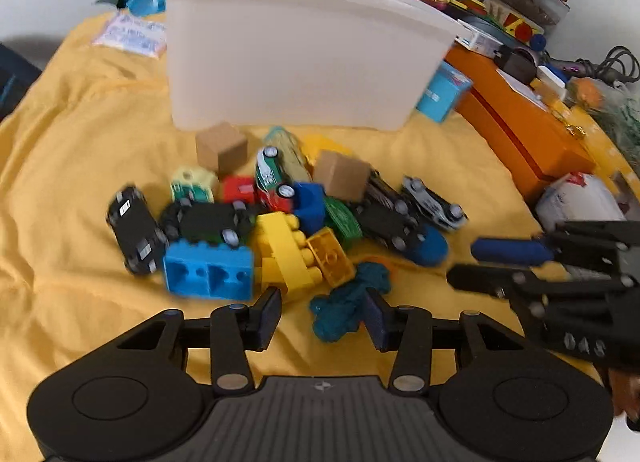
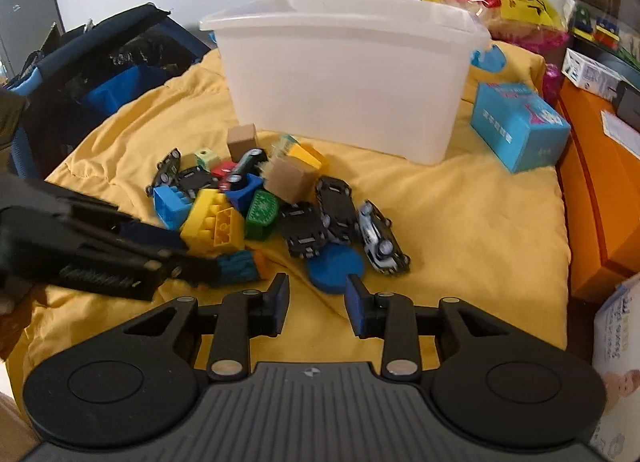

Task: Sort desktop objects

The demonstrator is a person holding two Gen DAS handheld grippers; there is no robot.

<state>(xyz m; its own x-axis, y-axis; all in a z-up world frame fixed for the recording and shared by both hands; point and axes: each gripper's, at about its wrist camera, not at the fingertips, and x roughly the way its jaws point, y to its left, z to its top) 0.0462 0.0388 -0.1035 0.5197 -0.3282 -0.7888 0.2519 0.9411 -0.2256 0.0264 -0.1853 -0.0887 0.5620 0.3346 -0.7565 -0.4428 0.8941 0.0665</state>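
Left gripper (image 1: 322,316) part open, empty, over yarn (image 1: 348,300). Right gripper (image 2: 317,302) part open, empty, near disc (image 2: 335,265). Risk: yarn snagging bricks (image 1: 292,258); grippers colliding.

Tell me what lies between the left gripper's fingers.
In the left wrist view, the left gripper is open over the yellow cloth; a teal yarn bundle lies between its fingers, beside the right pad.
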